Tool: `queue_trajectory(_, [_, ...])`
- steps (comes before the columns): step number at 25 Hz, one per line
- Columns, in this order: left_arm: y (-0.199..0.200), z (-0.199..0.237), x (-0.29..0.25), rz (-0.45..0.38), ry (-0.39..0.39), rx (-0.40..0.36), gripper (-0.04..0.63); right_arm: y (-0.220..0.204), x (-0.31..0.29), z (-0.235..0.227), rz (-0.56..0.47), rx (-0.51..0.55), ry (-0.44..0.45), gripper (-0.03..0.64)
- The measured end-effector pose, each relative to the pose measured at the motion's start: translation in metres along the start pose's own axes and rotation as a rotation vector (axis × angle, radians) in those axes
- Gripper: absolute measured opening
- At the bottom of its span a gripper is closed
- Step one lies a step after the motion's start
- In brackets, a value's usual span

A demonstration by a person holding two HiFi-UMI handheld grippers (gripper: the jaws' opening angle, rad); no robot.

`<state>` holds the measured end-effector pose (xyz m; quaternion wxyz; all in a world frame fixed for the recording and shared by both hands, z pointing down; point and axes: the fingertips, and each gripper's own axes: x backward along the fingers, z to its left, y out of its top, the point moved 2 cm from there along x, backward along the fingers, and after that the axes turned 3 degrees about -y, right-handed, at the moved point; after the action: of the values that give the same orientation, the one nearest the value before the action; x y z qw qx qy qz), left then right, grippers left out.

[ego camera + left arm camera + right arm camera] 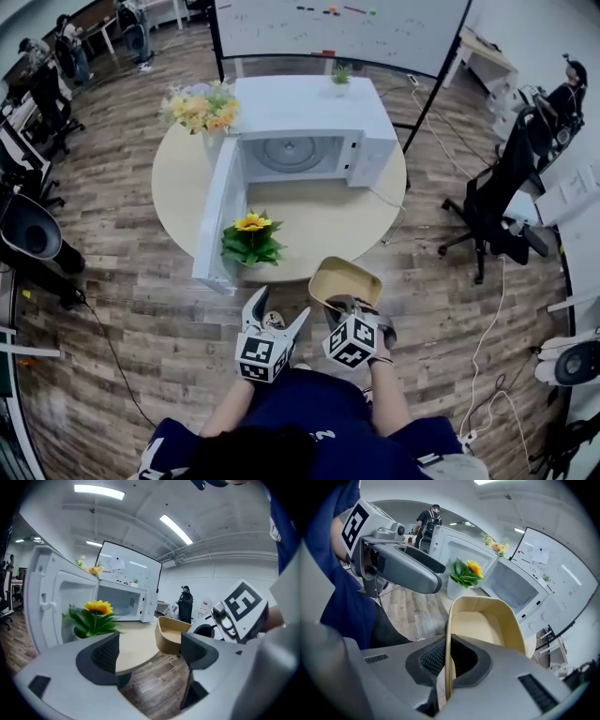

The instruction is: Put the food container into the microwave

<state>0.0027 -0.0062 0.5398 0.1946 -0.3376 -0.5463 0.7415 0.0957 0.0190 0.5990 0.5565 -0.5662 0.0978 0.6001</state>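
Right gripper [447,660] fingers clamped on food container [483,625] wall, left gripper [150,651] fingers apart, empty

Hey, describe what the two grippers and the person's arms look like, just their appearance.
The left gripper and right gripper are pale grey, each with two pointed jaws lined by dark ribbed pads. Each carries a white cube printed with black square markers. The person wears a dark blue top whose sleeves leave the forearms bare.
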Motion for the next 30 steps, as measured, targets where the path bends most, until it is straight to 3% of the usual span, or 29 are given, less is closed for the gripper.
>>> queue_trajectory(4, [0.03, 0.014, -0.035, -0.021, -0.043, -0.014, 0.394, 0.012, -0.016, -0.043, 0.008, -0.026, -0.025, 0.012])
queue_trajectory(8, [0.059, 0.033, -0.063, -0.007, -0.046, -0.058, 0.394, 0.027, -0.03, -0.078, 0.011, -0.042, -0.042, 0.012])
queue_trajectory(12, [0.084, 0.052, -0.084, -0.032, -0.051, -0.051, 0.394, 0.037, -0.045, -0.104, 0.016, -0.053, -0.046, 0.012])
queue_trajectory(17, [0.092, 0.078, -0.104, -0.015, -0.037, -0.049, 0.394, 0.048, -0.063, -0.125, 0.023, -0.06, -0.036, 0.012])
queue_trajectory(24, [0.103, 0.097, -0.118, -0.009, 0.011, -0.034, 0.394, 0.063, -0.083, -0.151, 0.004, -0.012, 0.016, 0.012])
queue_trajectory(30, [0.109, 0.111, -0.14, -0.015, 0.126, 0.027, 0.394, 0.074, -0.097, -0.178, -0.037, 0.103, 0.086, 0.012])
